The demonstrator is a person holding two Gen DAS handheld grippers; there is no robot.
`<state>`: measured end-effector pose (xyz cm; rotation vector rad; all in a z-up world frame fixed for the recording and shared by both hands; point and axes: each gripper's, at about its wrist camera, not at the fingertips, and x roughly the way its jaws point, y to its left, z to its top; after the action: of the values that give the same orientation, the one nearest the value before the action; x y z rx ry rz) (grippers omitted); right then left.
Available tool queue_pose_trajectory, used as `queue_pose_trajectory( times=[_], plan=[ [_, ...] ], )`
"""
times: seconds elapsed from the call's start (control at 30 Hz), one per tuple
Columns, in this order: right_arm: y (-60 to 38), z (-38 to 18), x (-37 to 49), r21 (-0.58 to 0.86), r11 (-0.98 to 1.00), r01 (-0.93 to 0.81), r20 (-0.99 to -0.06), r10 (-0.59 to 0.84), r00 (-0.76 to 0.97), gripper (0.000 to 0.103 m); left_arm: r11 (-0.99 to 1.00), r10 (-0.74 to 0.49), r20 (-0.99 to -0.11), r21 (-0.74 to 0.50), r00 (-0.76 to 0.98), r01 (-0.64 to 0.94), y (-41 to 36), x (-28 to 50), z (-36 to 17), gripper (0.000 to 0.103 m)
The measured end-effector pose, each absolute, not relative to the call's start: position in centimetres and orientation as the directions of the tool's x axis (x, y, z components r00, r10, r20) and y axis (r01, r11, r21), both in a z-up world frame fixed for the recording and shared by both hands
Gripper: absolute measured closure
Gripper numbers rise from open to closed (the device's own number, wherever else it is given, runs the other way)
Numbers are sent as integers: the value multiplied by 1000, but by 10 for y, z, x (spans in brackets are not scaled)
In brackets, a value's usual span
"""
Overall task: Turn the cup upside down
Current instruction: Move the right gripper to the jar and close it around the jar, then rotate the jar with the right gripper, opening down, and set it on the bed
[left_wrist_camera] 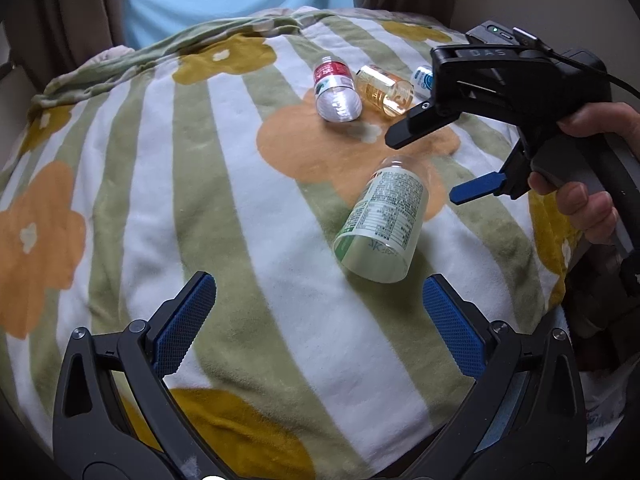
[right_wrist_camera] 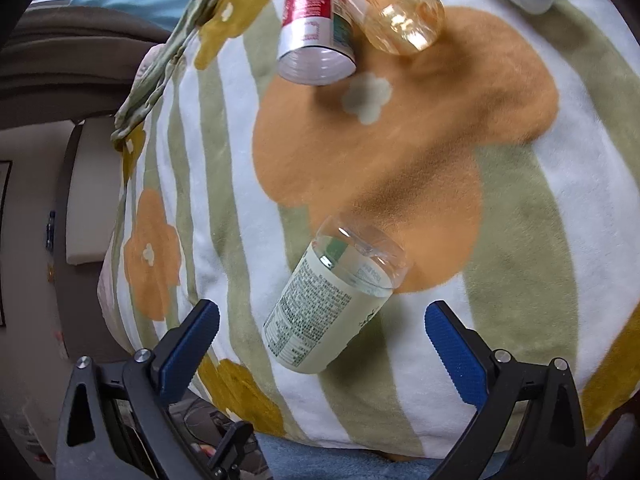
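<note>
A clear plastic cup with a pale green printed label [left_wrist_camera: 382, 220] lies on its side on the flowered blanket [left_wrist_camera: 200, 208]. In the left wrist view its open mouth faces me. My left gripper [left_wrist_camera: 318, 320] is open and empty, just short of the cup. My right gripper [left_wrist_camera: 420, 168] is open and empty, hovering beside the cup's closed end. In the right wrist view the same cup [right_wrist_camera: 328, 304] lies between and just beyond the open right gripper [right_wrist_camera: 322, 334], clear base pointing away.
Three more cups lie on their sides farther back: a red-labelled one [left_wrist_camera: 335, 90], an amber one [left_wrist_camera: 386, 88] and a blue-and-white one [left_wrist_camera: 423, 78]. They also show in the right wrist view [right_wrist_camera: 316, 32]. The blanket drops off at its edges.
</note>
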<state>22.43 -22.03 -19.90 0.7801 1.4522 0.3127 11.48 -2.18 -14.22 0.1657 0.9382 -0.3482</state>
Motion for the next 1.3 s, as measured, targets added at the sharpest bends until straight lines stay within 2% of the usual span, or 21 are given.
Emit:
queue_pose_trajectory(
  times=[0.1, 0.23, 0.4, 0.63, 0.77, 0.83, 0.97, 1.2, 1.3],
  plan=[
    [-222, -219, 228, 640, 695, 328, -757, 643, 117, 7, 932, -222, -814, -16, 536, 361, -19, 116, -147, 0],
    [-224, -236, 232, 635, 682, 363, -754, 649, 101, 24, 932, -237, -818, -38, 525, 361, -16, 119, -152, 0],
    [-229, -241, 236, 690, 617, 379, -702, 697, 144, 36, 928, -246, -823, -46, 512, 371, -18, 121, -157, 0],
    [-228, -232, 237, 698, 645, 312, -708, 687, 163, 37, 931, -239, -826, -47, 510, 361, -16, 123, -160, 0],
    [-225, -195, 232, 663, 740, 113, -738, 619, 269, 38, 935, -247, -828, -68, 503, 347, -9, 122, -160, 0],
    [-221, -175, 223, 611, 792, -17, -732, 572, 370, 38, 938, -251, -829, -81, 501, 336, -4, 121, -161, 0],
    [-199, -154, 195, 367, 903, -222, -679, 423, 600, 38, 946, -233, -834, -75, 500, 315, 0, 120, -164, 0],
    [-157, -165, 164, -6, 945, -328, -568, 267, 778, 38, 952, -217, -832, -66, 510, 298, 2, 120, -164, 0],
    [-149, -176, 155, -106, 930, -352, -539, 244, 806, 38, 955, -215, -826, -66, 520, 290, 3, 121, -164, 0]
  ],
)
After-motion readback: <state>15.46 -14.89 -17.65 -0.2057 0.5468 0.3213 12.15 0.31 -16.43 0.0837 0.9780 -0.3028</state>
